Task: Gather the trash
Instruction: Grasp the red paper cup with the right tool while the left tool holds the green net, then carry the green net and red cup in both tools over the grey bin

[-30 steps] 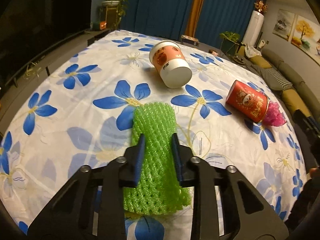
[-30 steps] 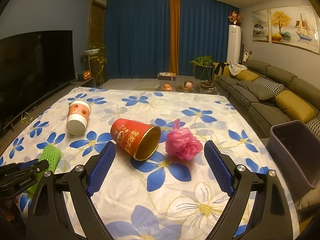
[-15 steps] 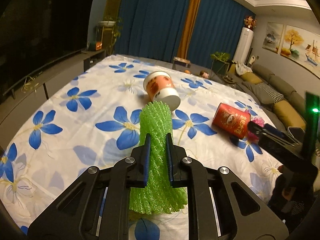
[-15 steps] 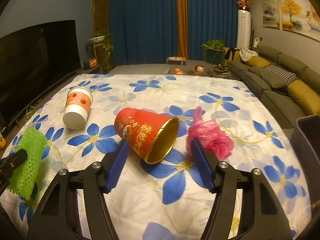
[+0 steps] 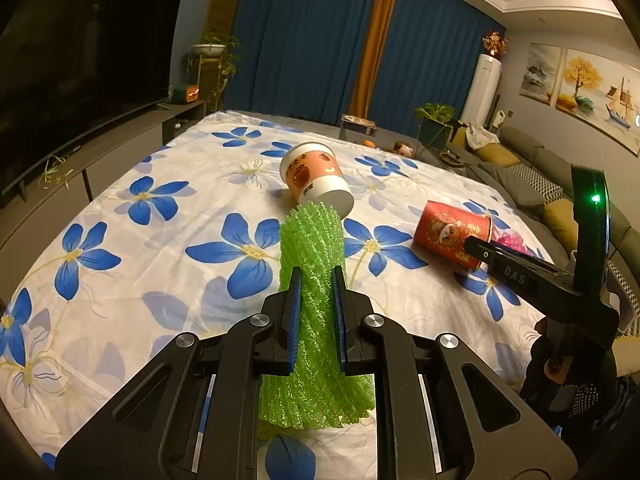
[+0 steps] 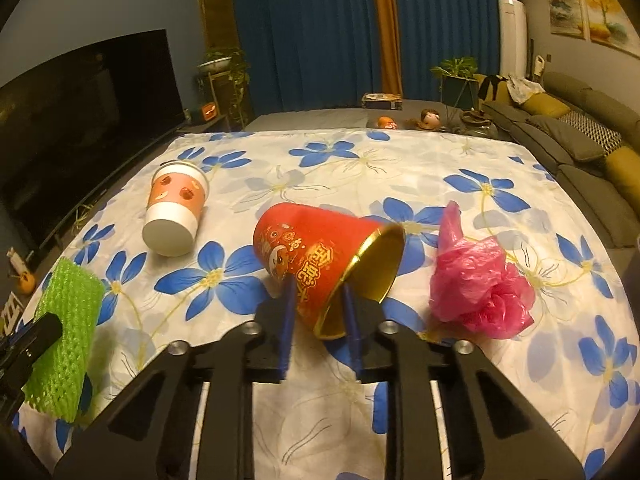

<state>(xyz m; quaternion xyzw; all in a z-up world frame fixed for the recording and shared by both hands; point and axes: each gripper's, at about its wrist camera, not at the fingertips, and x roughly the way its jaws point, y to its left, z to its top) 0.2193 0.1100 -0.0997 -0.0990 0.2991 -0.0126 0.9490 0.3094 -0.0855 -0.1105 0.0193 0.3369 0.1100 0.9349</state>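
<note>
My left gripper point(image 5: 316, 276) is shut on a green foam net sleeve point(image 5: 310, 240) and holds it above the flowered cloth; the sleeve also shows in the right wrist view point(image 6: 64, 340). My right gripper point(image 6: 318, 290) is shut on the rim of a red paper cup point(image 6: 312, 248) with a gold inside, lying on its side; the cup shows in the left wrist view too point(image 5: 450, 234). A pink-and-white paper cup point(image 6: 174, 212) lies on its side further left. A crumpled pink plastic bag point(image 6: 478, 284) lies right of the red cup.
The blue-flowered cloth point(image 6: 400, 168) covers the whole surface. A TV point(image 6: 80, 112) on a low cabinet stands to the left, a sofa point(image 6: 580, 136) to the right. Toys and a plant sit beyond the far edge.
My right gripper moved forward and closed on the red cup's rim. My left gripper closed on the green sleeve and lifted it off the cloth.
</note>
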